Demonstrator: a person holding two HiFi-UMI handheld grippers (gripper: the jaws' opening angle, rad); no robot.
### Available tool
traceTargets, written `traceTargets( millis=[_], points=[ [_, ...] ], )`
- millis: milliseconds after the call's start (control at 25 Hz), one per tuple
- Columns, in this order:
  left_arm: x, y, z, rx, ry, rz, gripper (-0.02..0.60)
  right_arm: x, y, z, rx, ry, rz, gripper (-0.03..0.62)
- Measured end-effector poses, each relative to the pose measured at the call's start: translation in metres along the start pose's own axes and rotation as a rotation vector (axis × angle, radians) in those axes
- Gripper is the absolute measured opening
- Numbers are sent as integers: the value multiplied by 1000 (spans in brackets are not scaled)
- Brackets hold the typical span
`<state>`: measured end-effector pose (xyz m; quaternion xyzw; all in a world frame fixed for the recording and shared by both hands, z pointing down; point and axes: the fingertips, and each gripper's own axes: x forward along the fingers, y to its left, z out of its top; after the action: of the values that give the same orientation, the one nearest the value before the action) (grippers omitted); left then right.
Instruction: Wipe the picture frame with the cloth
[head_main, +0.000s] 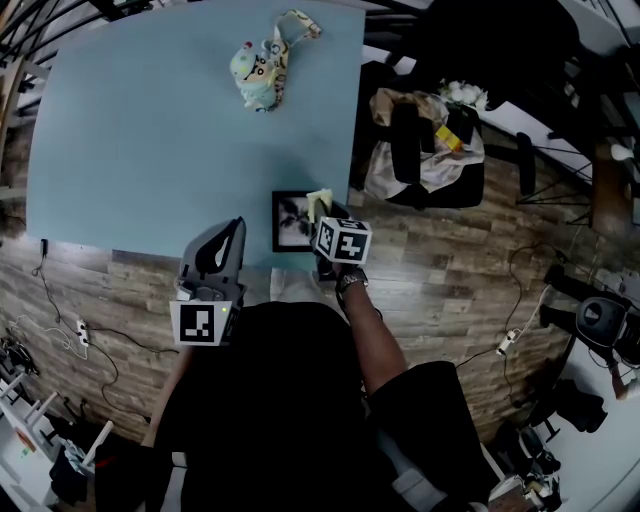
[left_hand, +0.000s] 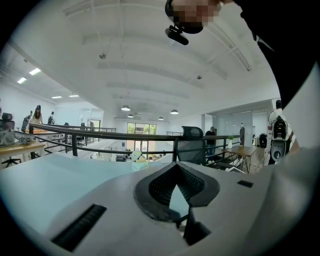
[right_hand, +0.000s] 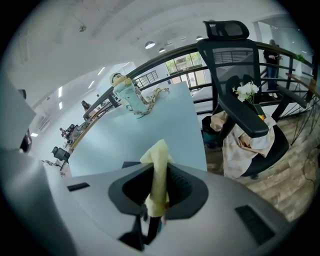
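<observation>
A small black picture frame (head_main: 291, 222) with a black-and-white photo lies flat near the table's front right corner. My right gripper (head_main: 322, 216) hangs over the frame's right side, shut on a pale yellow cloth (head_main: 318, 203). In the right gripper view the cloth (right_hand: 158, 172) sticks up from between the jaws, and a dark corner of the frame (right_hand: 131, 164) shows just beyond them. My left gripper (head_main: 231, 229) sits left of the frame at the table's front edge. Its jaws meet at a point with nothing held, as the left gripper view (left_hand: 176, 186) shows too.
The light blue table (head_main: 160, 140) ends just right of the frame. A patterned soft toy with a strap (head_main: 262, 72) lies at the far side. A black office chair (head_main: 430, 150) draped with cloth and white flowers (head_main: 463, 94) stands to the right on the wooden floor.
</observation>
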<state>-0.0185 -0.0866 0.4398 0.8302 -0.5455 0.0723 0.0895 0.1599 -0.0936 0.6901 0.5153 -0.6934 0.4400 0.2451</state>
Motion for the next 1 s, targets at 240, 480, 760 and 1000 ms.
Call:
traceTargets(
  millis=[240,480,760,1000],
  points=[
    [-6,0,-1,8,-9,4,-3,4,31,-9,-40,22,54,58],
    [-14,6,-1,-6,-23,30,-3,12,68,-21,-102,59,116,58],
    [-21,13,-5,-12,-12,59,-3,25,93,-32,-139,99,157,58],
    [-28,27,-8,-15,-5,91,-3,35,104,-38,-160,123,169,58]
  ],
)
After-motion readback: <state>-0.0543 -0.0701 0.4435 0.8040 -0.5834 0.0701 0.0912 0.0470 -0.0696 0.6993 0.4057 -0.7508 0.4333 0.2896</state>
